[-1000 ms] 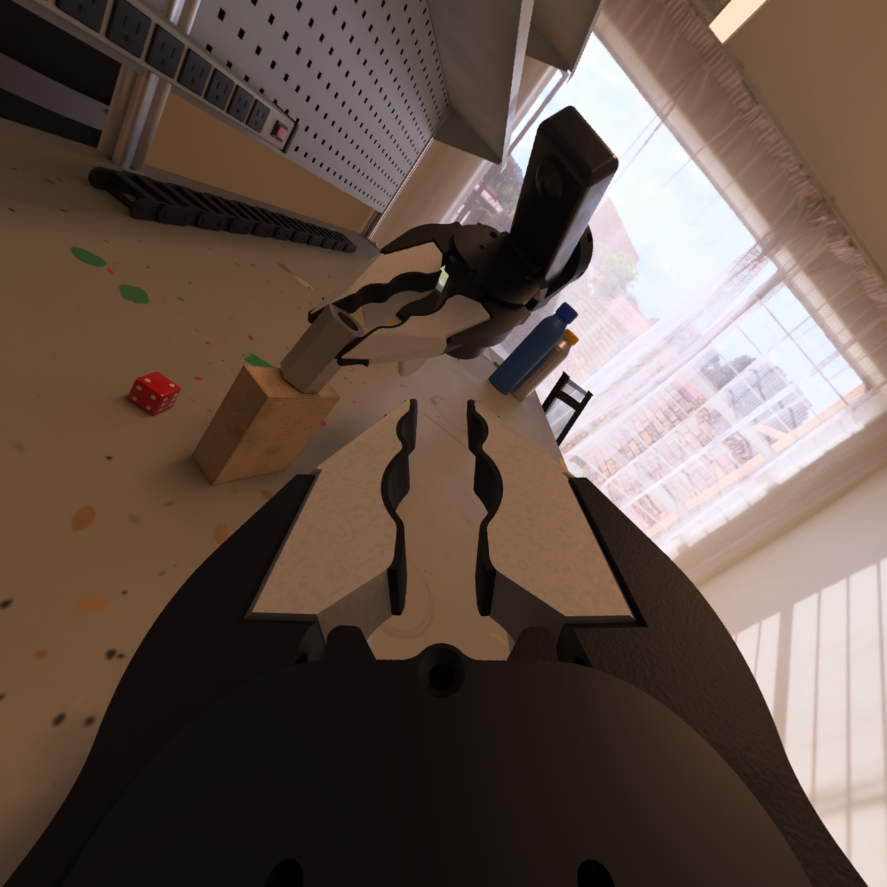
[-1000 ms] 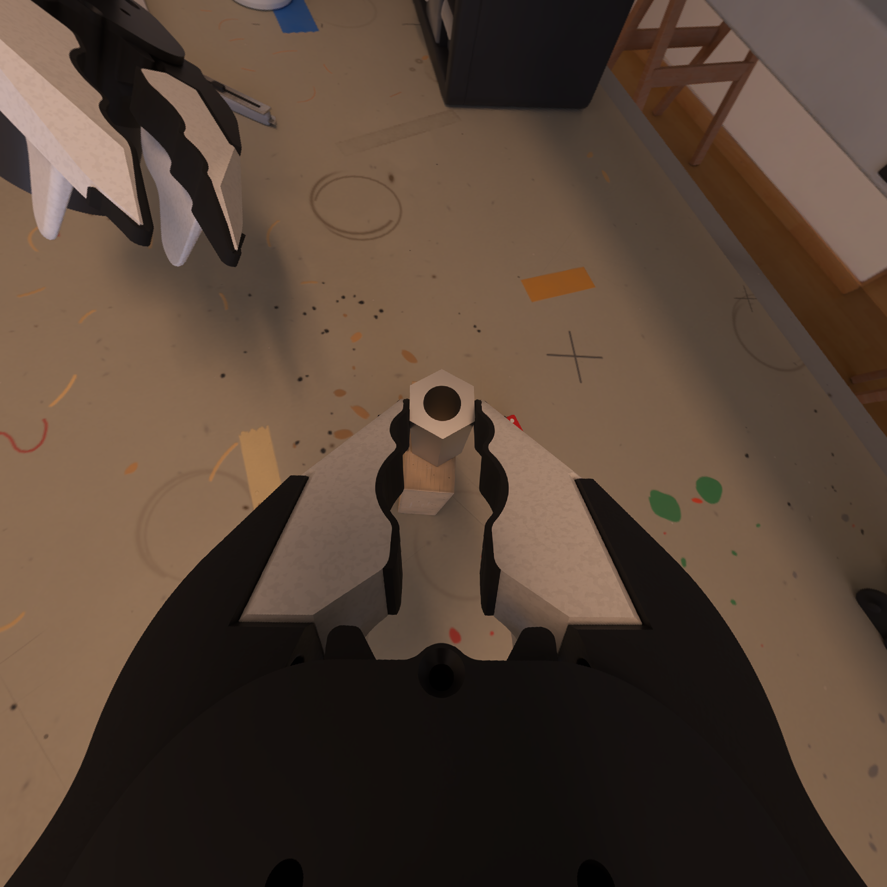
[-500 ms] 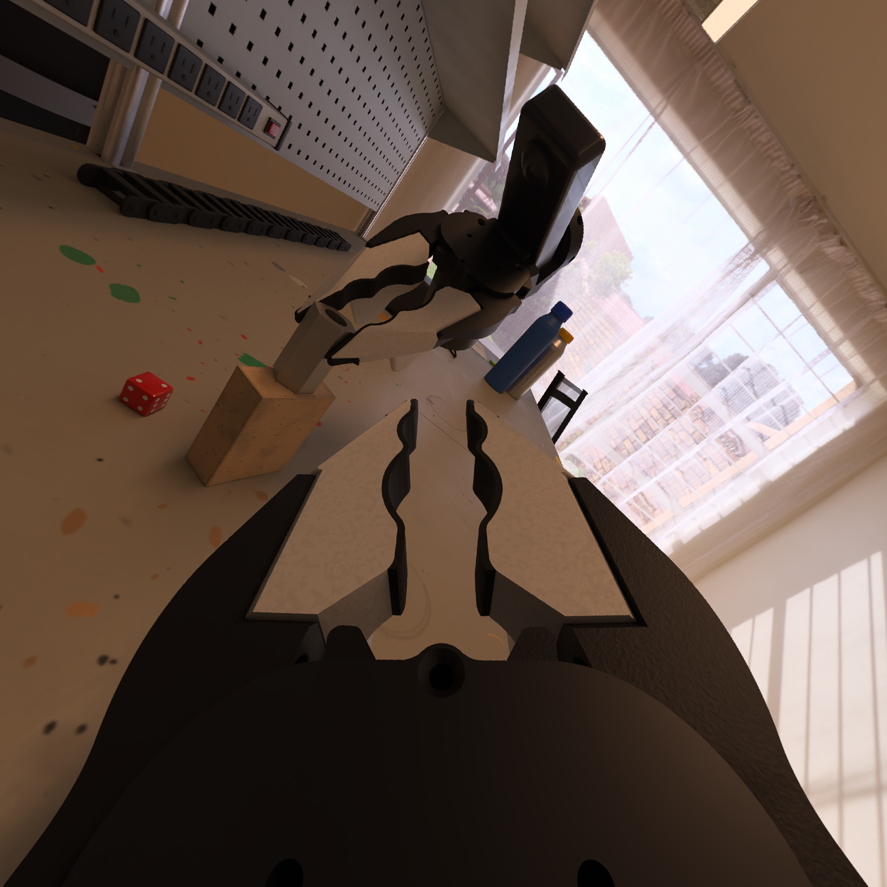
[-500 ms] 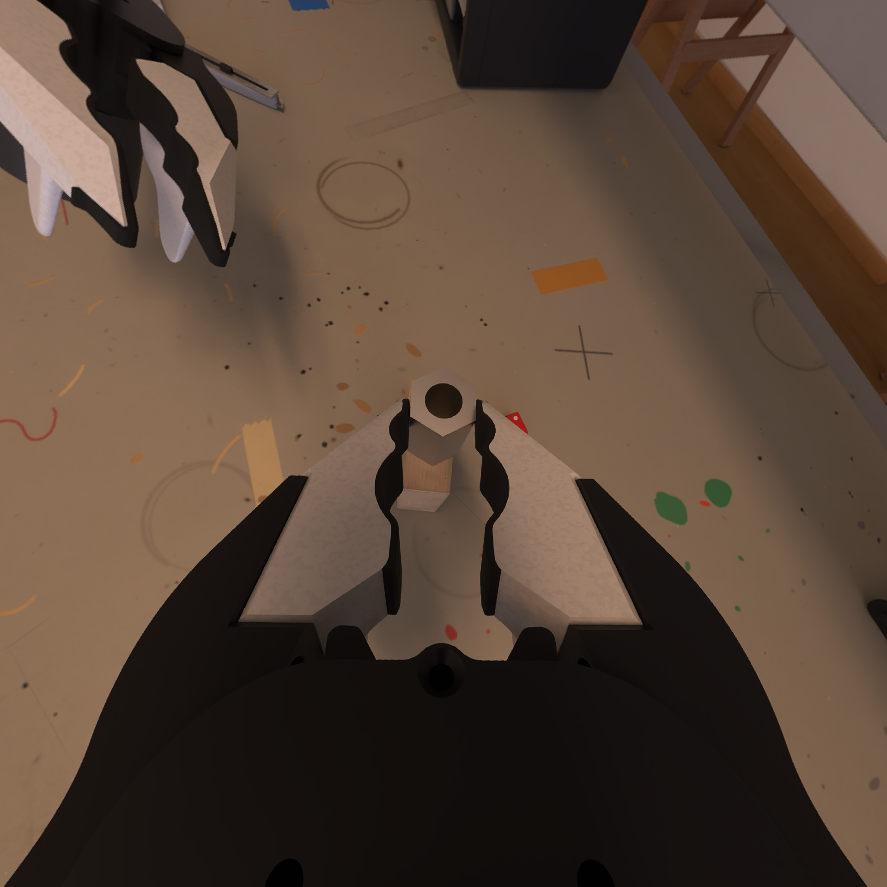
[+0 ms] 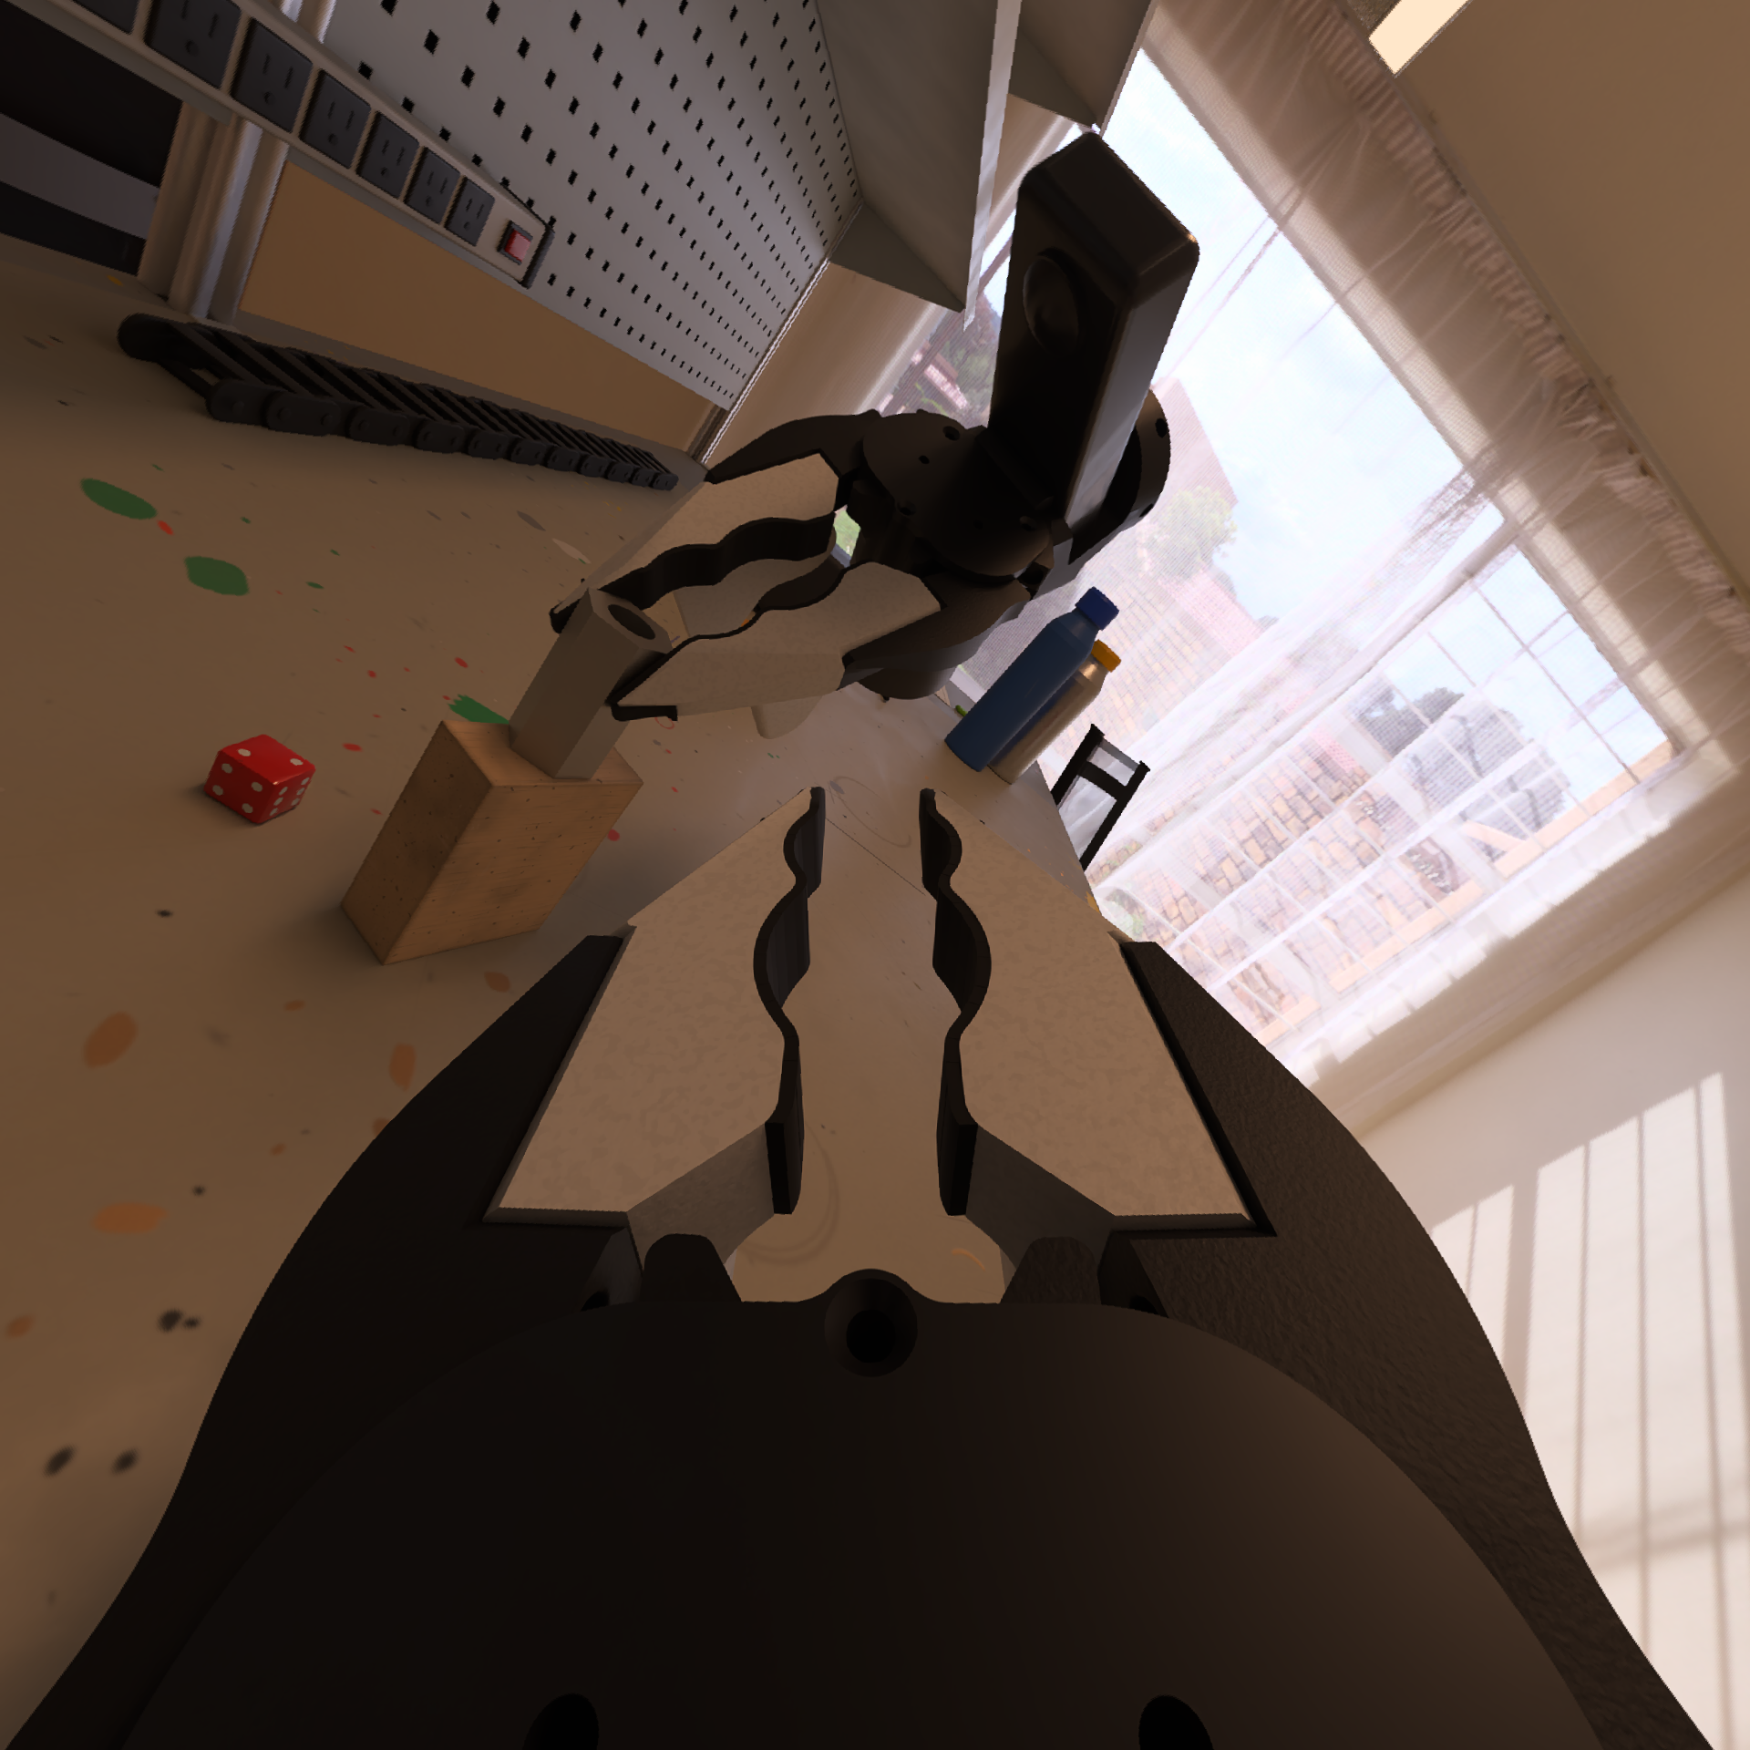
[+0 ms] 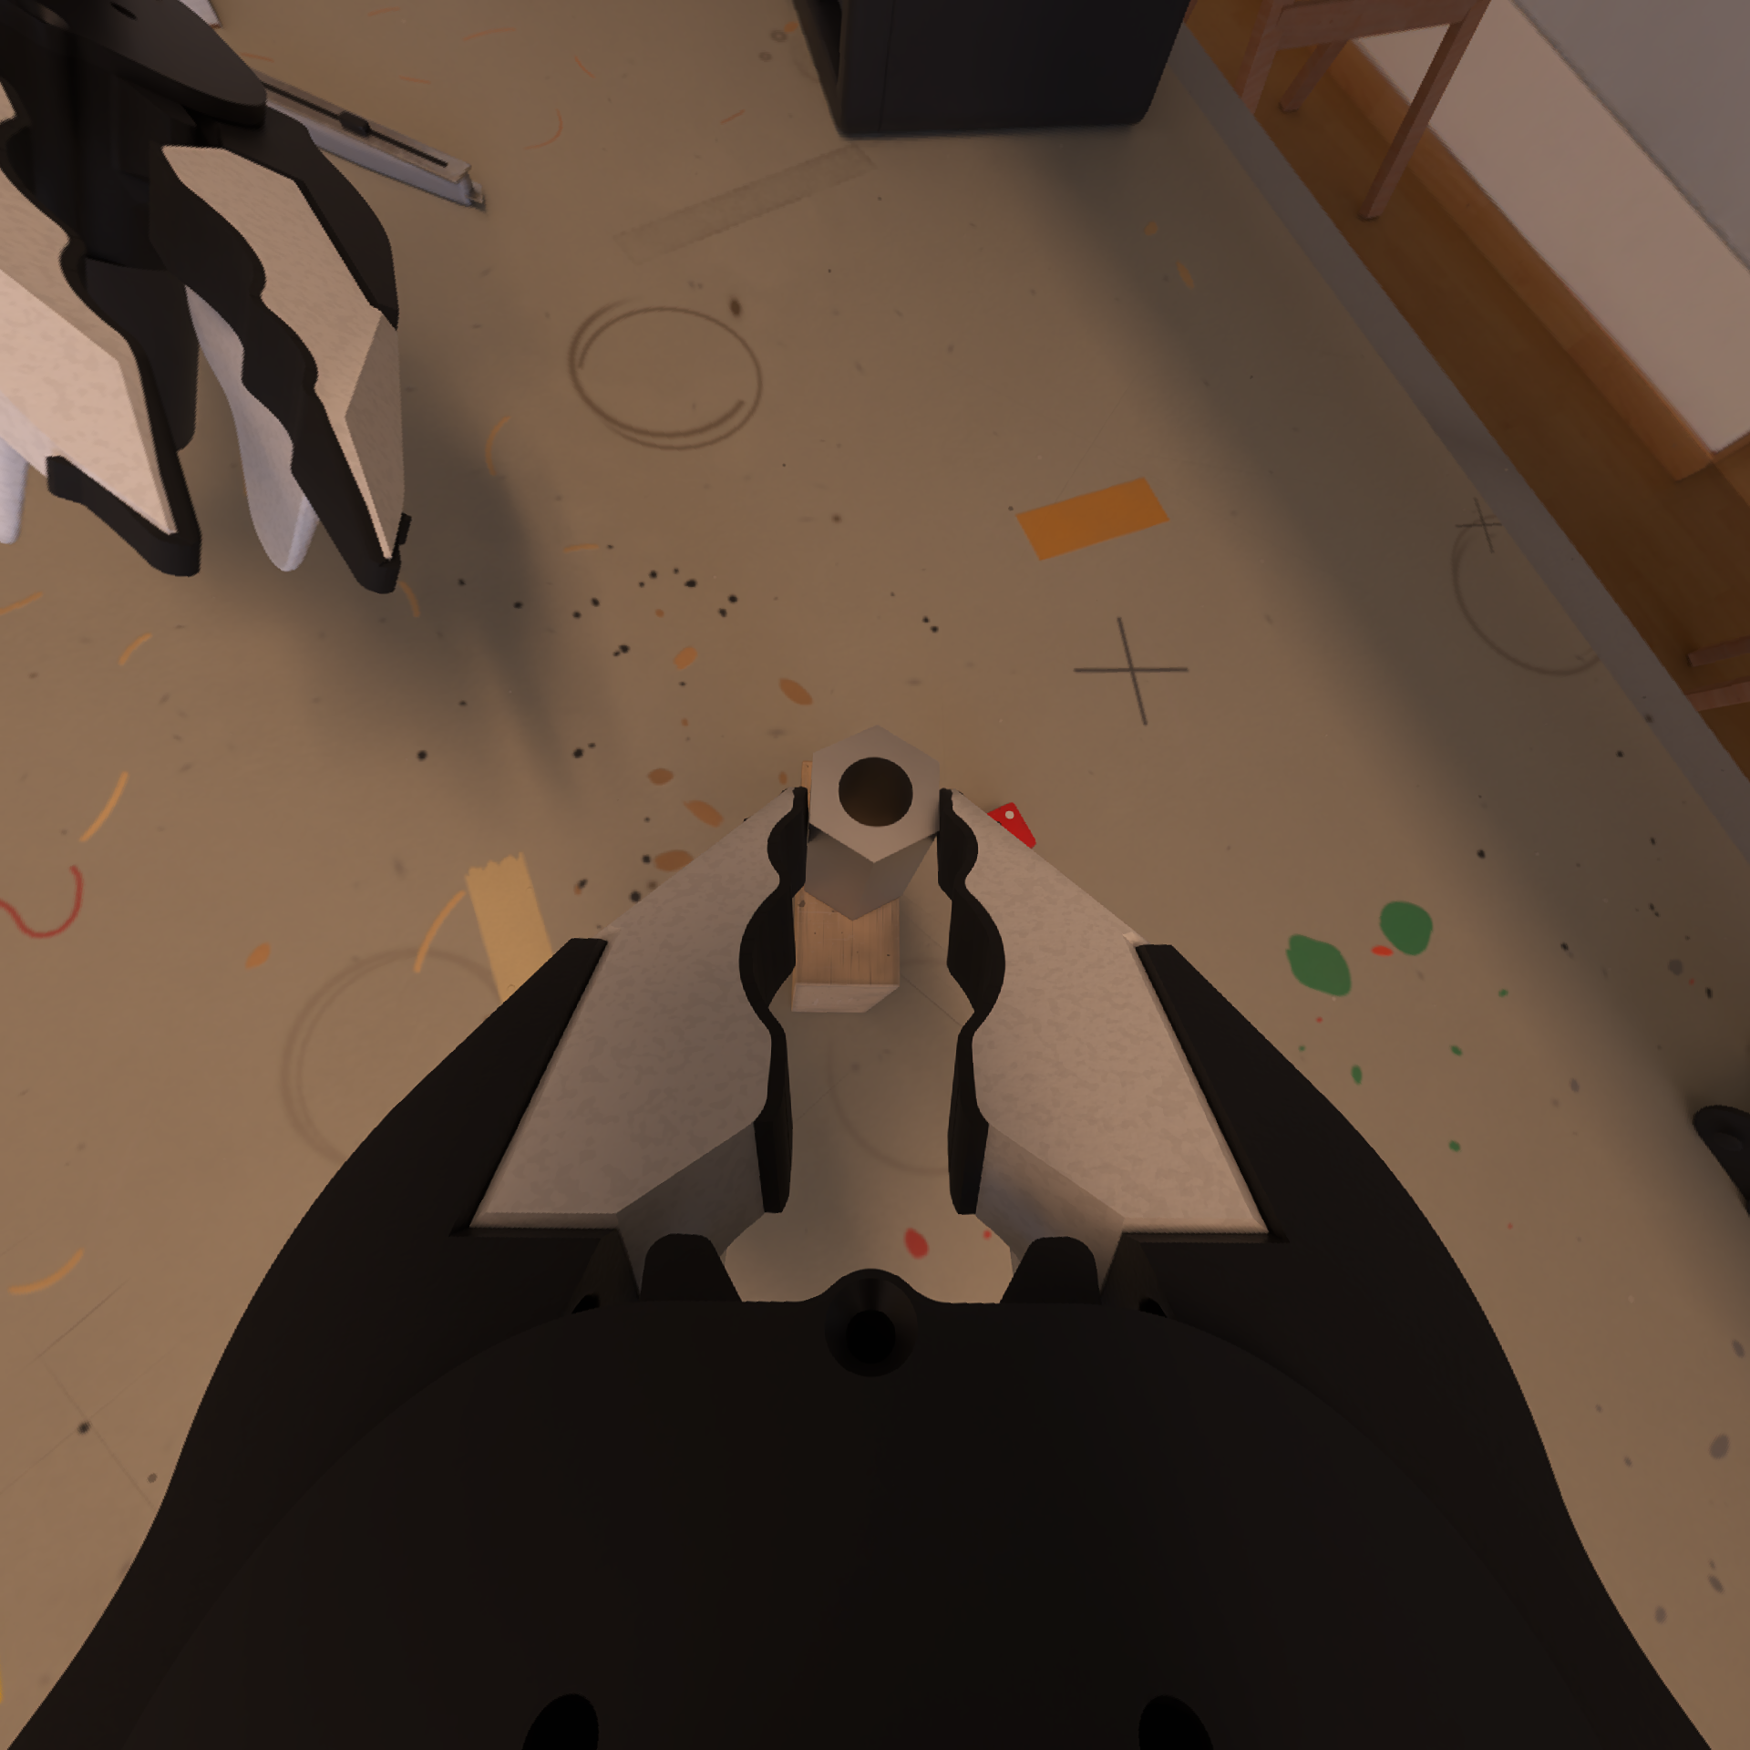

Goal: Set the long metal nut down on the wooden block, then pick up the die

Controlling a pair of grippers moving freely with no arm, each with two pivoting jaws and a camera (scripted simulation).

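- Nut (image 6: 873, 824): a long hexagonal metal piece with a round bore, standing on end on the top face of the wooden block (image 5: 473, 852); in the left wrist view it leans a little and sits toward one end of the block's top; whether its base lies flat on the wood cannot be told
- Right gripper (image 6: 871, 814): its two fingertips clamp the upper end of the nut from either side; seen from the left wrist view the same gripper (image 5: 653, 653) reaches over the block from the side away from the die
- Left gripper (image 5: 869, 814): jaws apart with nothing between them, hanging near the block on its near side and apart from it; in the right wrist view it (image 6: 284, 559) shows well off from the block, over the stained benchtop (image 6: 947, 379)
- Die (image 5: 258, 778): red with white pips, resting on the benchtop just beside the block; from the right wrist view only a red corner (image 6: 1011, 822) shows past the gripper's finger
- Bottles: a blue one (image 5: 1032, 691) and a metal one (image 5: 1070, 710) lie together beyond the block; a black cable chain (image 5: 398, 417) runs along the pegboard wall (image 5: 616, 170) behind the block; green paint blots (image 5: 216, 574) mark the bench beyond the die
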